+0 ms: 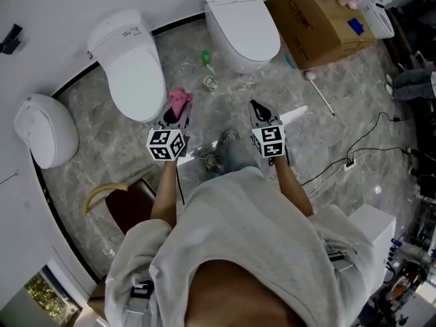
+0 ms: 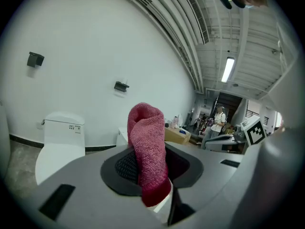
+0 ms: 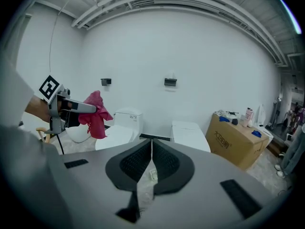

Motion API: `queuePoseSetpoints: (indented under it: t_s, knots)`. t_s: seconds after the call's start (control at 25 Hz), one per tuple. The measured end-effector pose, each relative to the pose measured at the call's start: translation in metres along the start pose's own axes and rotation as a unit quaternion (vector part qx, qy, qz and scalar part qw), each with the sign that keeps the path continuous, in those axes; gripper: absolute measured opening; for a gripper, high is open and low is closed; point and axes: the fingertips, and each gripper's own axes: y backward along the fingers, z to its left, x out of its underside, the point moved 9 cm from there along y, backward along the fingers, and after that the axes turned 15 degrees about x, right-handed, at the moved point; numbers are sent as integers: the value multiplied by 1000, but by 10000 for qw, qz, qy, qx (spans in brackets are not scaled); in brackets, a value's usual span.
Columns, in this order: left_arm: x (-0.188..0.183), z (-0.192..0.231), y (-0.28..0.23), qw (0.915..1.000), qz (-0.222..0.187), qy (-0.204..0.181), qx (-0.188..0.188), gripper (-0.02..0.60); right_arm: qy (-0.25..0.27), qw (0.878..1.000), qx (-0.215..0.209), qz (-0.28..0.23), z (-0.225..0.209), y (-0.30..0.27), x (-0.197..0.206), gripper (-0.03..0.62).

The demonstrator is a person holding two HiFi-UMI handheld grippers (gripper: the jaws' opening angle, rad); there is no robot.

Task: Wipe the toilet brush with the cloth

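Our head view shows a grey marble floor (image 1: 340, 135) with white toilets (image 1: 242, 22) at the far side. The toilet brush (image 1: 320, 92) lies far right beside a cardboard box (image 1: 317, 19). In the left gripper view our left gripper (image 2: 151, 166) clamps the pink cloth (image 2: 147, 147). In the right gripper view our right gripper (image 3: 151, 151) is closed, empty.

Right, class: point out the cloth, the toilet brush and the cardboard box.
cloth (image 2: 147, 147), left gripper view, on its folded middle.
toilet brush (image 1: 310, 75), head view, on its head end.
box (image 1: 317, 29), head view, on its bare printed face.
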Motion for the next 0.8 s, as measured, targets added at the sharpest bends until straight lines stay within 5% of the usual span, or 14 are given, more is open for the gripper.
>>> queuePoseSetpoints:
  t_s: [0.8]
  knots:
    - [8,93,-132,9949,784,497,-385,121,-64,9951,-765,618,-43,-197,-3,32]
